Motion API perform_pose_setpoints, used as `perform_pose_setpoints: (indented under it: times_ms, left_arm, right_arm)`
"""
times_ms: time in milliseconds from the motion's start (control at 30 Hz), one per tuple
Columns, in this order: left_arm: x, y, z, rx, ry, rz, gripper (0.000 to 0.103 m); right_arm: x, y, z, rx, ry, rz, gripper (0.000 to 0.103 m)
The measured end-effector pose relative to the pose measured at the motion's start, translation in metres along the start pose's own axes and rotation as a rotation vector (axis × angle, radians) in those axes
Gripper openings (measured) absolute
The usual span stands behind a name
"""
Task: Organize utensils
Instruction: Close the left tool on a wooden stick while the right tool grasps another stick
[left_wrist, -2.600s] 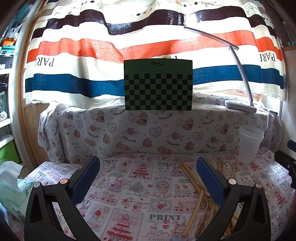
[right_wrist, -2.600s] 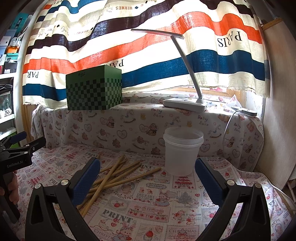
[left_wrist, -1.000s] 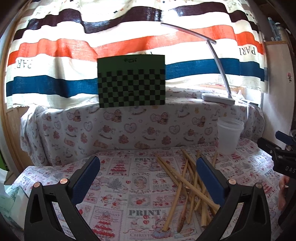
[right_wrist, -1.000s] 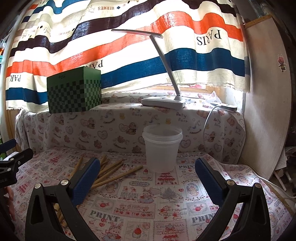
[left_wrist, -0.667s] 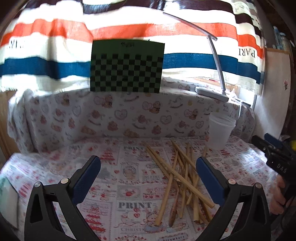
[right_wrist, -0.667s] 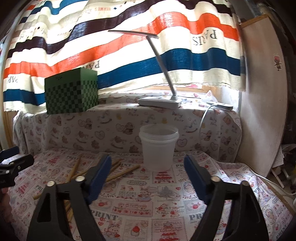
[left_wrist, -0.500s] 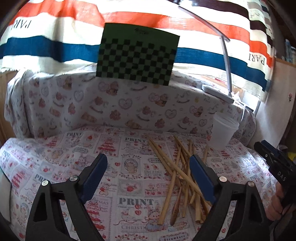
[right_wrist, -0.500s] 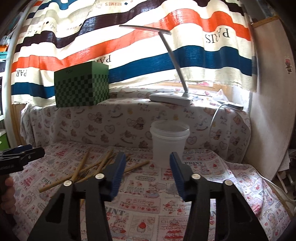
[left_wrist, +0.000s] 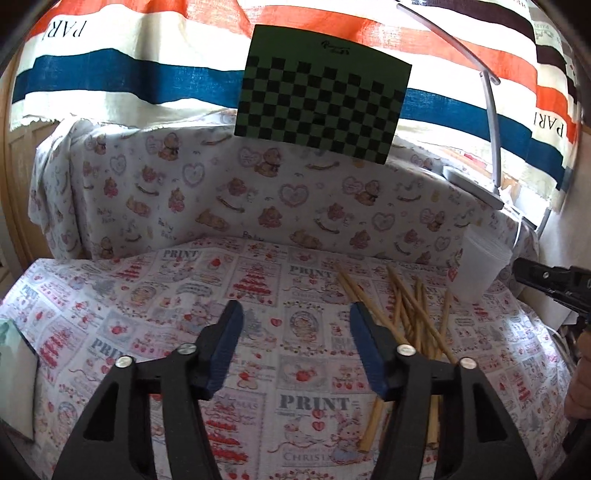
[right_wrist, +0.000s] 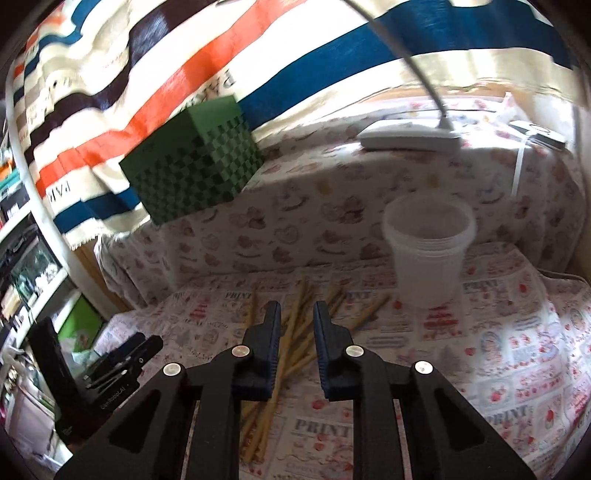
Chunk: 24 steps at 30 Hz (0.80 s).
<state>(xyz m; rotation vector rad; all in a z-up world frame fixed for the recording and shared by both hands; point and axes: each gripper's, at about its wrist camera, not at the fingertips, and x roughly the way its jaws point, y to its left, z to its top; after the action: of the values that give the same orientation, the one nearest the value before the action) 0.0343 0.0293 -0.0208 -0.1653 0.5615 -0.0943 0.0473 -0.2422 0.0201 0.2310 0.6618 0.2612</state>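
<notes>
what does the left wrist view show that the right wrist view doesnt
Only the left wrist view: the left tongs closing over bare cloth with nothing between them, and a pale flat thing at the cloth's left edge.

Only the right wrist view: the right tongs closing, nothing gripped, shelves at far left, and a small device beside the lamp base.

Both: the chopsticks scattered on the cloth, the cup standing beyond them, and the checkered box.

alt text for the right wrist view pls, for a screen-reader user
The right gripper, jaws closing with nothing gripped, points down at a loose pile of wooden chopsticks on a printed tablecloth. An empty translucent plastic cup stands upright to their right.
</notes>
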Motion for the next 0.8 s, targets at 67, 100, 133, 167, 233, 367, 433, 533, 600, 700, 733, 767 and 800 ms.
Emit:
perform_pose_setpoints:
  times_ms: [67, 100, 133, 167, 233, 367, 433, 533, 600, 700, 733, 767, 800]
  left_arm:
    - [-0.001, -0.003, 0.000, 0.020, -0.005, 0.014, 0.068]
    - [-0.001, -0.005, -0.001, 0.031, -0.006, 0.015, 0.070]
    - [-0.001, -0.006, -0.001, 0.040, -0.007, 0.017, 0.076]
    - [-0.002, -0.008, -0.001, 0.046, -0.011, 0.024, 0.082]
    - [-0.003, -0.010, -0.001, 0.056, -0.025, 0.051, 0.096]
    - [-0.009, -0.009, 0.000, 0.064, -0.066, 0.098, 0.097]
    - [-0.012, -0.009, 0.001, 0.074, -0.091, 0.136, 0.097]
    - [-0.024, -0.008, 0.001, 0.068, -0.177, 0.222, 0.097]
    - [-0.042, -0.010, 0.001, 0.078, -0.302, 0.306, 0.097]
    - [-0.060, -0.006, 0.002, 0.056, -0.390, 0.289, 0.100]
    - [-0.062, -0.001, 0.003, 0.033, -0.392, 0.261, 0.101]
    - [-0.063, 0.003, 0.005, 0.018, -0.386, 0.239, 0.101]
    - [-0.062, 0.005, 0.007, 0.012, -0.377, 0.238, 0.101]
  right_arm:
    - [0.018, 0.011, -0.010, -0.037, 0.029, -0.007, 0.021]
    - [0.028, 0.015, -0.017, -0.046, 0.045, -0.002, 0.021]
    - [0.034, 0.017, -0.023, -0.050, 0.060, -0.005, 0.021]
    - [0.042, 0.019, -0.028, -0.057, 0.093, -0.018, 0.021]
    - [0.052, 0.025, -0.038, -0.089, 0.128, -0.023, 0.021]
    - [0.056, 0.027, -0.046, -0.087, 0.154, -0.006, 0.021]
    - [0.054, 0.026, -0.048, -0.067, 0.177, 0.059, 0.021]
    - [0.051, 0.032, -0.054, -0.091, 0.223, 0.127, 0.021]
    - [0.053, 0.044, -0.060, -0.147, 0.224, 0.114, 0.021]
    - [0.051, 0.059, -0.067, -0.204, 0.211, 0.096, 0.021]
    - [0.051, 0.063, -0.069, -0.219, 0.213, 0.101, 0.021]
    - [0.051, 0.066, -0.072, -0.233, 0.217, 0.096, 0.021]
    - [0.052, 0.070, -0.075, -0.251, 0.225, 0.077, 0.021]
